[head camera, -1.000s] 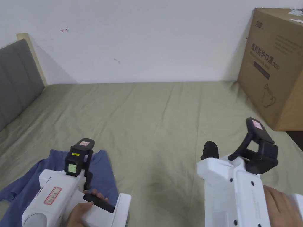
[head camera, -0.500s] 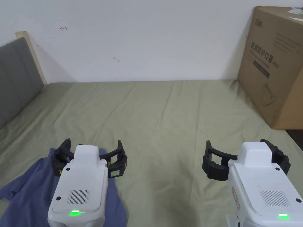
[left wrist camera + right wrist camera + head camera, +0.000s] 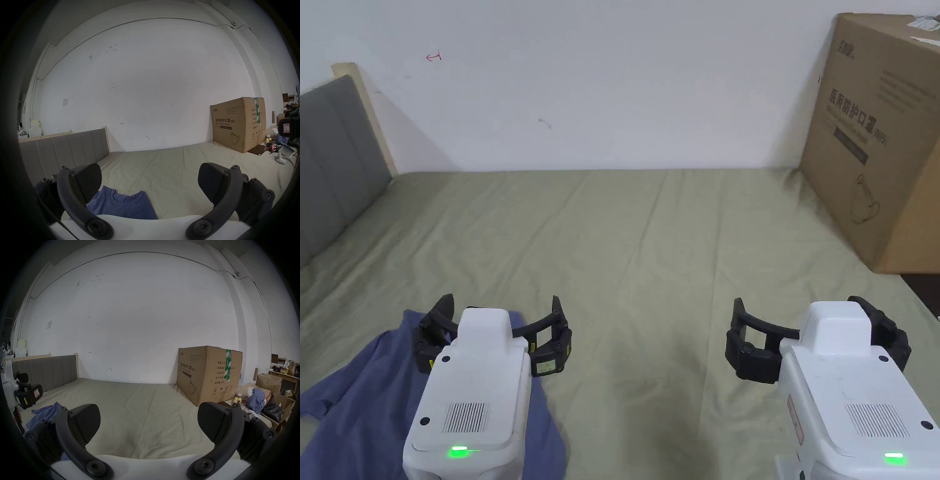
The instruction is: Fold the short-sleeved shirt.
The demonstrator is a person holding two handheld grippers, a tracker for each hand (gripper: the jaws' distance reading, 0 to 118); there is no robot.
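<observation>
Left gripper (image 3: pixel 495 325) held above the near-left part of the bed, jaws spread wide, nothing between them. Seen in the left gripper view (image 3: pixel 150 183) with both black ribbed pads far apart and bare sheet in the gap. Green light lit on its white housing.

Right gripper (image 3: pixel 819 331) held above the near-right part of the bed, jaws likewise spread wide and gripping nothing (confirmed in the right gripper view (image 3: pixel 149 422), sheet visible between the pads). Green light lit here too. Well apart from the left one.

Blue short-sleeved shirt (image 3: pixel 362 394) lying on the olive-green bed sheet (image 3: pixel 650 250) at the near-left corner, rumpled, not folded. Partly under the left gripper's housing in the head view. Neckline turned toward the far wall, collar visible in the left gripper view (image 3: pixel 123 206), below and between that gripper's pads, nearer the left pad. Contact between pad and cloth: cannot tell.

Sheet creased, with long wrinkles running toward the wall.

Grey padded headboard (image 3: pixel 331 169) along the left side. Large cardboard box (image 3: pixel 881 144) standing on the far-right corner of the bed, against the white wall (image 3: pixel 600 81).
</observation>
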